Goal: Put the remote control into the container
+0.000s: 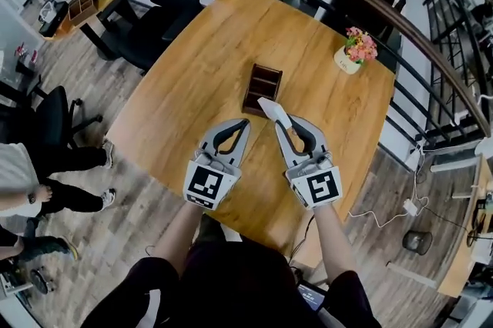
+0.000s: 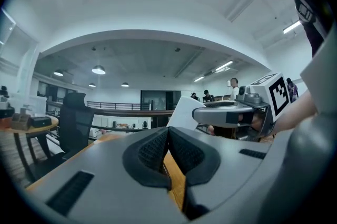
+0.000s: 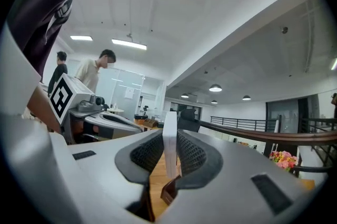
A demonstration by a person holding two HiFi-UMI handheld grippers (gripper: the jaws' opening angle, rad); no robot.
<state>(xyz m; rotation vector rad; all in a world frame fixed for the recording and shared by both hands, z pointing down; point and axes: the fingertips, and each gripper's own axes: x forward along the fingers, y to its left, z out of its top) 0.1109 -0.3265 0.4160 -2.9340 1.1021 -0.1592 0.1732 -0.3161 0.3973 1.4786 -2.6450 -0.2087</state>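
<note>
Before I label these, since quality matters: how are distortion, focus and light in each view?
Head view: evenly lit, sharp, table edges bowed. Left gripper view: strong fisheye, black corners, bright ceiling lamps. Right gripper view: same black corners, white remote control crisp between the jaws.

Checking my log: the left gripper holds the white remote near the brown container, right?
Wrong side: the right gripper holds the white remote near the brown container; the right gripper view shows its jaws clamped on it.

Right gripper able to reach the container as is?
Likely yes: the right gripper, shut on the remote control, sits close to the open container with nothing between them.
</note>
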